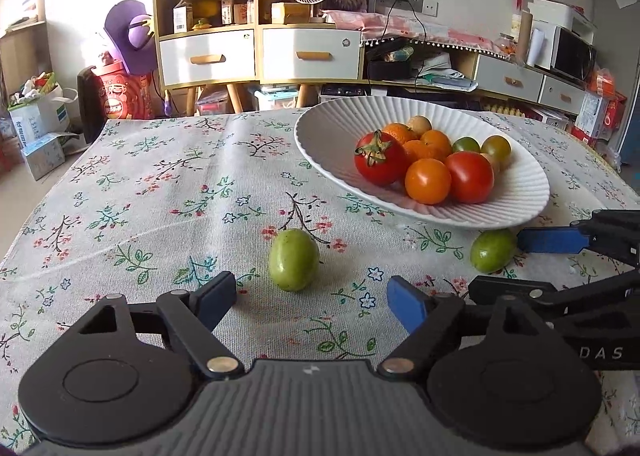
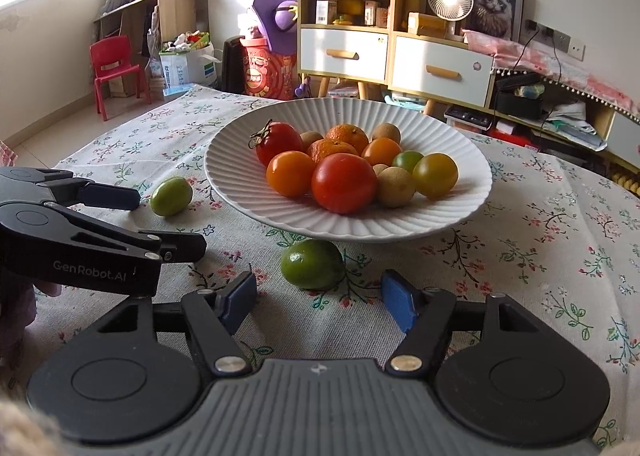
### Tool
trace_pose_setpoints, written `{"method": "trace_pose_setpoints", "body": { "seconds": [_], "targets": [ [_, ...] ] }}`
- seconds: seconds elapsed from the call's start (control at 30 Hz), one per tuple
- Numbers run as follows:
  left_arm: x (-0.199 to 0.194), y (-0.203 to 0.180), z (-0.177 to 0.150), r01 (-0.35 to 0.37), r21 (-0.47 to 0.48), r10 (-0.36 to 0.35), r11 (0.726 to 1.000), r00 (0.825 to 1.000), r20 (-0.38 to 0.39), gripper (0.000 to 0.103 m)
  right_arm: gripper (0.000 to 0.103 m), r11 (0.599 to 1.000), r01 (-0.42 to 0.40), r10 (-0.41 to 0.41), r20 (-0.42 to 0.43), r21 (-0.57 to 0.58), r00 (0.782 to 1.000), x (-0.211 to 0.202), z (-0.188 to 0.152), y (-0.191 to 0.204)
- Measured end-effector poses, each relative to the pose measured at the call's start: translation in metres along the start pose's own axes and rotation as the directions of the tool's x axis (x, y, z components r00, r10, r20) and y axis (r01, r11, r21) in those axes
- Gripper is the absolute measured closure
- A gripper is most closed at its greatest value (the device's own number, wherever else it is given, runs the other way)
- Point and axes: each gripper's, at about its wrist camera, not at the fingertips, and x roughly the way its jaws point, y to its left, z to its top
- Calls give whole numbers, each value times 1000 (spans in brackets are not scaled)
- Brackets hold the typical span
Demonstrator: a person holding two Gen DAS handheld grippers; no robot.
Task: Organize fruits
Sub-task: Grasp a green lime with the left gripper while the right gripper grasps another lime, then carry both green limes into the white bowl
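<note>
Left tool [image 1: 308, 298] near me, jaws apart, green fruit [image 1: 293, 259] just ahead, untouched. Right tool [image 2: 318, 302] jaws apart behind other green fruit [image 2: 312, 263] by plate [image 2: 240, 192] on desk [image 1: 160, 192].

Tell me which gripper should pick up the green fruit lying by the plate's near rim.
Right gripper: the green oval fruit lies just ahead of its open jaws. The left gripper faces the other green fruit.

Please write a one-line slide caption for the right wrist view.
Right gripper open before a green fruit on the floral tablecloth, beside a white ribbed plate of fruit.
</note>
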Motion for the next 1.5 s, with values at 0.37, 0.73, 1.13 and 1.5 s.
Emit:
{"method": "trace_pose_setpoints", "body": {
  "seconds": [0.37, 0.73, 1.13, 1.5],
  "targets": [
    [2, 1, 4, 2, -10, -2, 1000, 1000, 14, 49, 59, 1000, -6, 6, 8, -8, 1000, 0, 3, -1],
    [1, 2, 4, 2, -15, -2, 1000, 1000, 18, 73, 71, 1000, -16, 16, 15, -2, 1000, -1, 3, -2],
    [-3, 4, 7, 24, -32, -24, 999, 1000, -1, 74, 72, 999, -37, 37, 11, 9, 999, -6, 4, -4],
    [-19, 4, 12, 70, -54, -69, 996, 998, 6, 74, 72, 997, -49, 50, -12, 52, 999, -20, -2, -13]
  ]
}}
